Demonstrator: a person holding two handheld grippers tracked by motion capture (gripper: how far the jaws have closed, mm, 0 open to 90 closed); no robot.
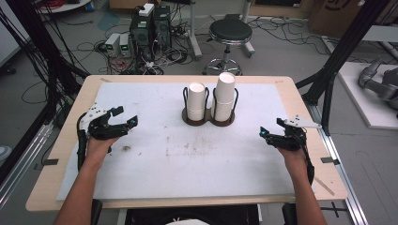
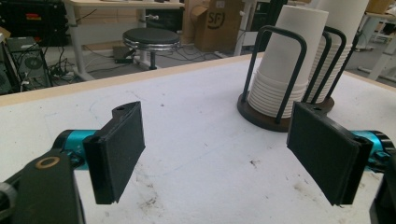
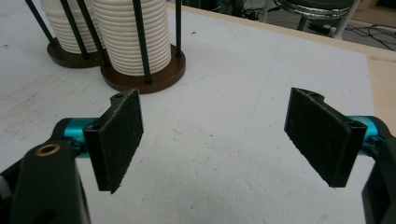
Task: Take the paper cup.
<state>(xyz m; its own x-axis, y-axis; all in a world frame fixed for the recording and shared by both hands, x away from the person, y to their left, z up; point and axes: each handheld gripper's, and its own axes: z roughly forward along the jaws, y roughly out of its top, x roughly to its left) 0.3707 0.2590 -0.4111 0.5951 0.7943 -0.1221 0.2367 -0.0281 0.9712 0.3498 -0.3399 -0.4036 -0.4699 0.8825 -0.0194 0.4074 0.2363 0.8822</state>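
Observation:
Two stacks of white paper cups stand upside down in a dark double holder (image 1: 208, 121) at the back middle of the white mat: a shorter stack (image 1: 196, 101) on the left and a taller stack (image 1: 225, 96) on the right. My left gripper (image 1: 127, 115) hovers at the mat's left side, open, nothing between its jaws. My right gripper (image 1: 271, 129) hovers at the right side, open and empty. In the left gripper view the cup stacks (image 2: 285, 70) stand ahead to the right. The right gripper view has a cup stack (image 3: 130, 39) ahead to the left.
The white mat (image 1: 155, 159) covers a wooden table (image 1: 51, 183); it has dirt smudges near the middle. Behind the table stand a black stool (image 1: 230, 33), computer boxes (image 1: 150, 26) and loose cables. Black frame posts (image 1: 347, 42) rise at the right.

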